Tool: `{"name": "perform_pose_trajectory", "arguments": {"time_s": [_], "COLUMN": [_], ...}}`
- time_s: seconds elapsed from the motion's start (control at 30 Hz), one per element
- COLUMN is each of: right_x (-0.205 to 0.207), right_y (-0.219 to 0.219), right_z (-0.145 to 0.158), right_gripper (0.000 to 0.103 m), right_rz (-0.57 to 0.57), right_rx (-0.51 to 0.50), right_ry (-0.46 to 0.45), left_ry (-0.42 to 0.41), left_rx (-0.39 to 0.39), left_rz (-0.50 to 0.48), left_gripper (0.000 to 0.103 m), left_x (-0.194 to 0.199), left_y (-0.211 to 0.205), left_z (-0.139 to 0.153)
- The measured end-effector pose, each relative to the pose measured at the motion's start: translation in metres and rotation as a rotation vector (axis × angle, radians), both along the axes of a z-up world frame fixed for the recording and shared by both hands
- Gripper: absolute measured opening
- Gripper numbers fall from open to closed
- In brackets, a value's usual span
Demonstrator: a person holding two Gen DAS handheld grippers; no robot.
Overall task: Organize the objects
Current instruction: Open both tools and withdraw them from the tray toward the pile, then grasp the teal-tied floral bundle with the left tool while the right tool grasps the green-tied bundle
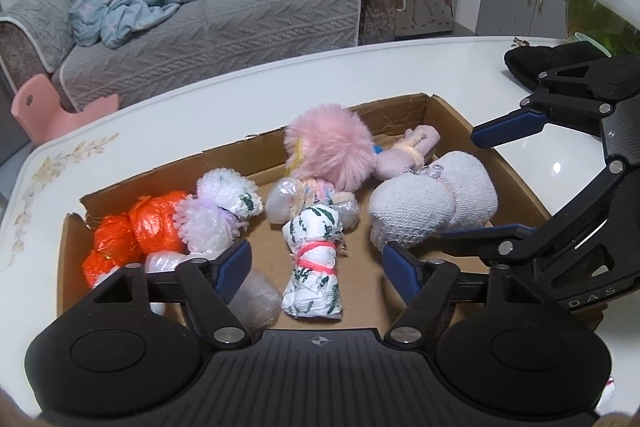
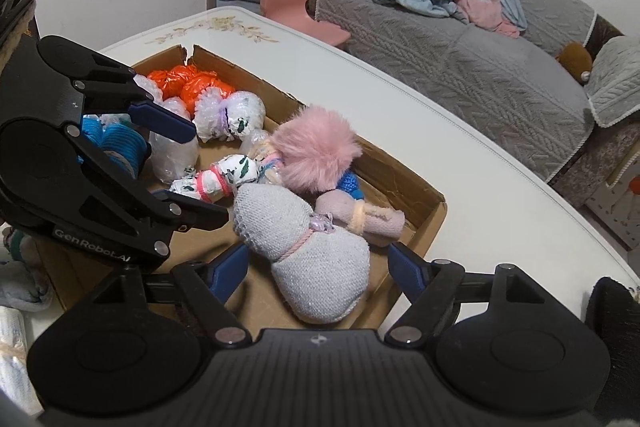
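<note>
A shallow cardboard box (image 1: 516, 183) on the white table holds several tied bundles: orange plastic ones (image 1: 136, 227), a white leaf-print one with a pink band (image 1: 314, 263), a pink fluffy one (image 1: 330, 147) and a grey knitted one (image 1: 432, 205). My left gripper (image 1: 316, 273) is open and empty, its fingers either side of the leaf-print bundle. My right gripper (image 2: 318, 269) is open and empty, its fingers either side of the grey knitted bundle (image 2: 316, 259). The right gripper also shows in the left wrist view (image 1: 486, 183). The left gripper shows in the right wrist view (image 2: 184, 171).
A grey sofa (image 1: 224, 23) with a blue-and-pink blanket stands beyond the table, with a pink child's chair (image 2: 296, 3) beside it. A black furry item (image 1: 560, 61) and a glass fishbowl (image 1: 604, 7) sit at the table's right. Blue yarn (image 2: 116, 143) lies in the box behind the left gripper.
</note>
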State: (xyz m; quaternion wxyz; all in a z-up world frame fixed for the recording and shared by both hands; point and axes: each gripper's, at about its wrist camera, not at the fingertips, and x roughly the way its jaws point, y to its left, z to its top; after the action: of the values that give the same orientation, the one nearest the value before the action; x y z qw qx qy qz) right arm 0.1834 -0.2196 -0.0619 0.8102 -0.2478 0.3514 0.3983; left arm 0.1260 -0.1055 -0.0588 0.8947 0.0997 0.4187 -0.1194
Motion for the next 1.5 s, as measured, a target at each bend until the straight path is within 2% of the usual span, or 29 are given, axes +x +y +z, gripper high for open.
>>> {"name": "perform_pose_trajectory", "arguments": {"time_s": [0.1, 0.43, 0.63, 0.83, 0.97, 1.13, 1.37, 1.5], "right_x": [-0.005, -0.024, -0.044, -0.071, -0.093, -0.121, -0.148, -0.157], "right_y": [-0.001, -0.004, -0.016, -0.035, -0.044, -0.053, -0.064, -0.070], "right_z": [0.002, 0.012, 0.022, 0.027, 0.025, 0.016, -0.010, -0.027], "right_gripper": [0.077, 0.080, 0.088, 0.091, 0.093, 0.097, 0.096, 0.096], "right_rz": [0.000, -0.010, -0.054, -0.102, -0.129, -0.156, -0.210, -0.275], "right_rx": [-0.006, 0.012, 0.050, 0.107, 0.140, 0.177, 0.193, 0.217], "right_ry": [-0.010, -0.022, -0.037, -0.022, -0.015, -0.021, -0.033, -0.030], "left_ry": [-0.011, -0.048, -0.099, -0.167, -0.189, -0.181, -0.145, -0.125], "left_rx": [-0.021, -0.024, -0.057, -0.080, -0.087, -0.152, -0.234, -0.261], "left_rz": [0.003, 0.003, 0.041, 0.087, 0.142, 0.202, 0.235, 0.251], "left_gripper": [0.080, 0.085, 0.088, 0.092, 0.095, 0.096, 0.097, 0.097], "left_x": [-0.005, -0.029, -0.059, -0.100, -0.126, -0.155, -0.196, -0.203], "left_y": [0.001, 0.008, 0.033, 0.066, 0.087, 0.106, 0.112, 0.114], "left_z": [0.008, 0.027, 0.042, 0.050, 0.044, 0.029, 0.000, -0.014]}}
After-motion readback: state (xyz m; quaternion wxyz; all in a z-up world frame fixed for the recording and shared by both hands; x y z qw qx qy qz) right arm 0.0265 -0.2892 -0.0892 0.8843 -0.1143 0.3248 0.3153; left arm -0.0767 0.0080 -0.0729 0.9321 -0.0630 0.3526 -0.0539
